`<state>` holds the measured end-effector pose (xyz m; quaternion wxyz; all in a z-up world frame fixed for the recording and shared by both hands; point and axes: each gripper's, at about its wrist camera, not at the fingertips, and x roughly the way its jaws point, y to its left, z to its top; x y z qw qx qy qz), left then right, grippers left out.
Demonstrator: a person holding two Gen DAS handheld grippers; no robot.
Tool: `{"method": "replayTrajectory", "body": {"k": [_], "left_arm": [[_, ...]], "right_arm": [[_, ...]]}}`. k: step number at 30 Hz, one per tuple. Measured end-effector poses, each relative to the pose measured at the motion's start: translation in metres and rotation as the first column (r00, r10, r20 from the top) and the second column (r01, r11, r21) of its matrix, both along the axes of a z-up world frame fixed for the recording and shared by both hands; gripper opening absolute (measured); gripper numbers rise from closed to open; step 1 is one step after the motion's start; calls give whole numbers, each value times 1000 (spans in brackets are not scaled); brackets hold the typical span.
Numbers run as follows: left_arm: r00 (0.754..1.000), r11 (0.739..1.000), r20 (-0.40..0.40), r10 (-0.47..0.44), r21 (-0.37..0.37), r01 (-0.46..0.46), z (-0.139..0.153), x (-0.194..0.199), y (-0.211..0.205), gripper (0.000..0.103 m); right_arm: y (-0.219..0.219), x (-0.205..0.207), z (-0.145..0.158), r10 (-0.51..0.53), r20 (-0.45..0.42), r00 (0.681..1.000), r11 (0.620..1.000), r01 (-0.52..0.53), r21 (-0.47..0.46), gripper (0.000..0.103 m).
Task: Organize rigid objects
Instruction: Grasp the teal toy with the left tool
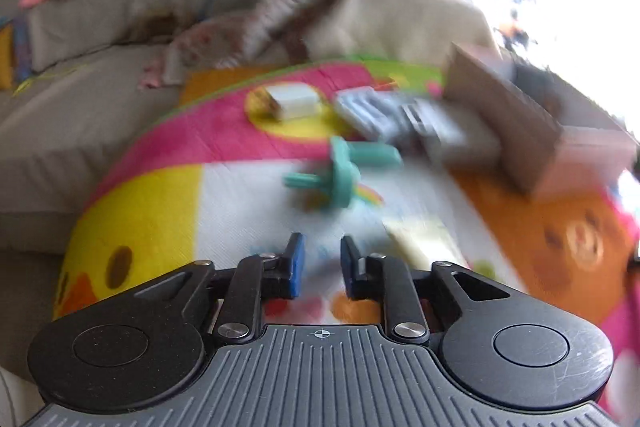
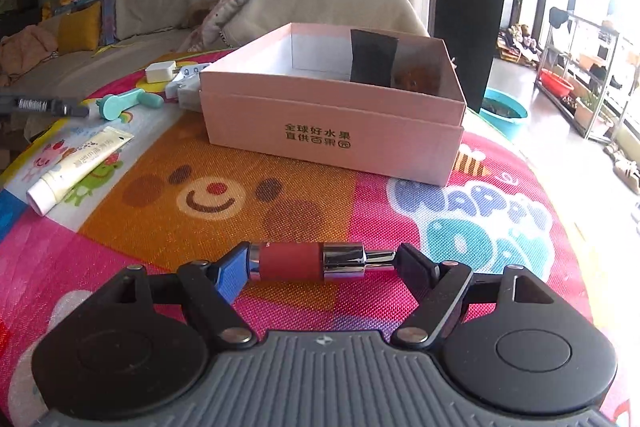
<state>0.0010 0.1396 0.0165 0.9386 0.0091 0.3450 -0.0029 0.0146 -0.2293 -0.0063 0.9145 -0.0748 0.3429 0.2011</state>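
Observation:
My right gripper [image 2: 320,261] is shut on a red and chrome cylinder [image 2: 306,261], held crosswise by its ends above the colourful mat. A pink open box [image 2: 332,131] stands ahead of it, with a black item [image 2: 372,59] and a brown item [image 2: 416,77] inside. My left gripper [image 1: 322,261] is open with a narrow gap and empty, above the mat. Ahead of it lie a teal plastic piece [image 1: 344,171], a white charger [image 1: 294,101], a grey-blue flat object [image 1: 396,117] and a cream tube [image 1: 420,235]. The box [image 1: 516,123] is at its right. The left view is blurred.
The mat [image 2: 200,163] covers a round table. A sofa [image 2: 168,7] with cushions and a blanket is behind. The tube [image 2: 80,165], teal piece [image 2: 124,103] and charger [image 2: 160,71] lie left of the box. A dark tool [image 2: 44,105] enters from the left.

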Motion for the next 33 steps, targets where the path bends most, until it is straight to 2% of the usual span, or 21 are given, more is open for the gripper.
{"method": "replayTrajectory", "body": {"k": [1,2,4,6,7,9,11,14,17,20,22,26,28,29,31,33], "left_arm": [[1000,1000,2,-14,27,14,-1,-1,-5,23],[1000,1000,-3,-15,23,15,0,0,-6,23],[1000,999,-17,-14,-50,13,0,4,-2,28],[999,996,-23,-47,-82,45,0,6,-2,51],[997,995,-28,-67,-76,65,-1,4,-6,56],[994,994,-39,-99,-52,97,-2,5,-13,72],[993,993,-43,-106,-47,104,-3,8,-18,78],[999,996,19,-46,-76,48,-1,5,-15,76],[992,998,117,56,8,-57,4,3,-13,75],[993,995,78,92,-33,-89,3,18,-1,75],[994,996,56,89,-26,-87,-1,28,1,75],[993,996,79,89,-19,-88,-3,41,-1,75],[993,997,89,80,7,-81,-5,45,-4,75],[994,997,86,69,22,-71,-7,48,-6,71],[996,998,77,39,42,-42,-8,48,-10,51],[995,998,95,18,51,-23,-7,43,-12,49]], "right_arm": [[0,1,0,-1,-5,1000,1000,1,4,79],[0,2,-1,-2,-11,1000,1000,2,5,79],[0,1,-1,-3,-10,1000,1000,3,3,80],[0,1,-1,-7,-9,1000,1000,7,1,81],[0,1,-1,-8,-10,1000,1000,8,3,81],[0,1,-1,-11,-11,1000,1000,12,7,82],[0,0,-1,-12,-11,1000,1000,12,8,82],[0,0,-1,-12,-11,1000,1000,12,8,82],[0,1,-1,-13,-11,1000,1000,13,11,82],[0,1,-1,-9,-13,1000,1000,9,12,84],[0,1,-1,-9,-13,1000,1000,9,11,84],[0,1,-2,-9,-12,1000,1000,9,10,84],[1,1,-2,-10,-12,1000,1000,10,9,85],[1,1,-2,-10,-12,1000,1000,10,9,85],[1,1,-2,-10,-12,1000,1000,10,10,85],[0,1,-2,-10,-11,1000,1000,10,10,85]]}}
